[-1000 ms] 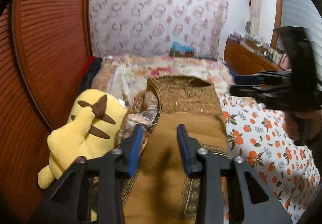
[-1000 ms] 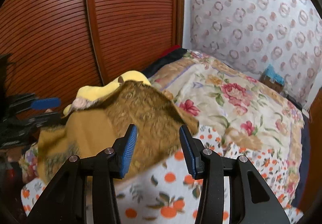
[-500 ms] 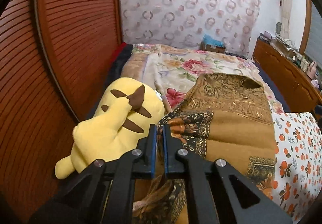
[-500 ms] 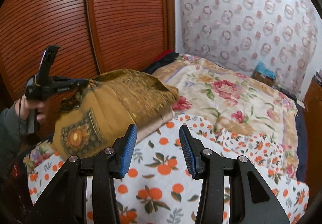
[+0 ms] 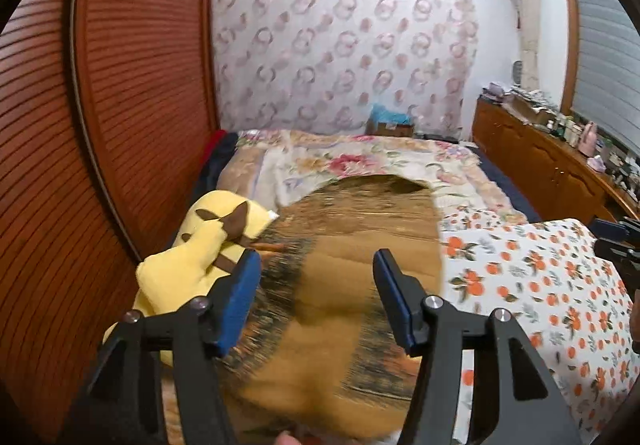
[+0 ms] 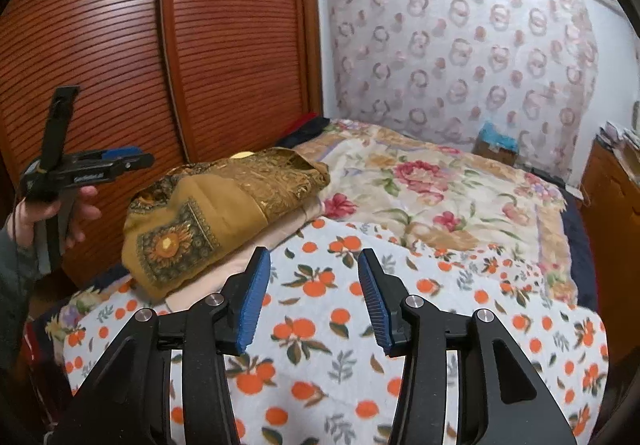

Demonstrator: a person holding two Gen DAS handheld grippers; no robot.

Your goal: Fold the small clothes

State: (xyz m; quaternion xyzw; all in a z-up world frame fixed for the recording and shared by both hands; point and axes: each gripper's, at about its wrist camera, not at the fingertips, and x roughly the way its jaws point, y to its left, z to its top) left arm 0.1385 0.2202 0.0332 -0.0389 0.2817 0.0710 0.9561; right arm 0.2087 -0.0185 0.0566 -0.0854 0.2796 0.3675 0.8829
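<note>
A folded mustard-brown patterned garment (image 6: 224,213) lies on a pale folded pile at the left side of the bed. In the left wrist view it (image 5: 352,285) fills the space below and between my fingers, blurred. My left gripper (image 5: 316,297) is open and empty just above it; it also shows in the right wrist view (image 6: 120,161), held left of the garment. My right gripper (image 6: 312,293) is open and empty over the orange-print blanket (image 6: 400,325), apart from the garment.
A yellow plush toy (image 5: 200,253) lies left of the garment against the slatted wooden wardrobe doors (image 6: 120,45). A floral quilt (image 6: 440,197) covers the far bed. A wooden dresser (image 5: 552,165) with small items stands at the right.
My left gripper was shut on the garment's edge half a second ago; it has opened, let the garment go and drawn back. The right gripper stayed open over the blanket.
</note>
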